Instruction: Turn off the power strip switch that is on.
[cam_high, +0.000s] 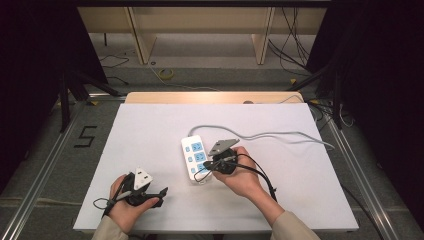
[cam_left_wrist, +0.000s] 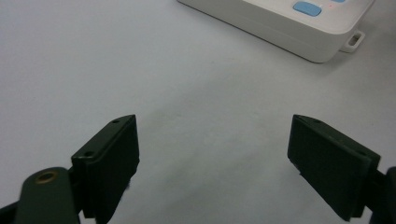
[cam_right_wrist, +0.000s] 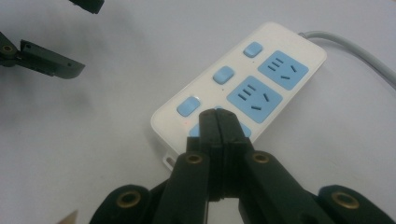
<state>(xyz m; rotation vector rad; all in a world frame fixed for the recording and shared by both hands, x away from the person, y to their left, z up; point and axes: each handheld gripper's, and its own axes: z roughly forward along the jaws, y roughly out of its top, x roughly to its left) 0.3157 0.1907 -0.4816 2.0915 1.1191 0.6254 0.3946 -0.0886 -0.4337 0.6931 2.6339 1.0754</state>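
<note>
Power strip (cam_high: 195, 158), white, count one, lies flat near the middle of the bench (cam_high: 150, 135), its long axis running away from you. On its face you have three blue sockets in one row and three blue switch buttons (cam_right_wrist: 222, 75) in a second row alongside; the right tool view shows all three buttons, two full sockets and part of the third. One grey cord (cam_high: 280, 135) leaves the strip's far end and curves off to the right across the bench. One small mounting tab (cam_left_wrist: 353, 40) sticks out at the strip's near end.

Your right tool (cam_right_wrist: 218, 122) sits over the strip's near end, jaws pressed together with nothing between them, tips above the nearest socket; whether they touch the face cannot be told. Your right hand (cam_high: 243, 176) holds it just right of the strip.

Your left tool (cam_left_wrist: 215, 158) is well left of the strip and nearer you, jaws spread wide, empty, above bare bench. Your left hand (cam_high: 126, 202) holds it.
</note>
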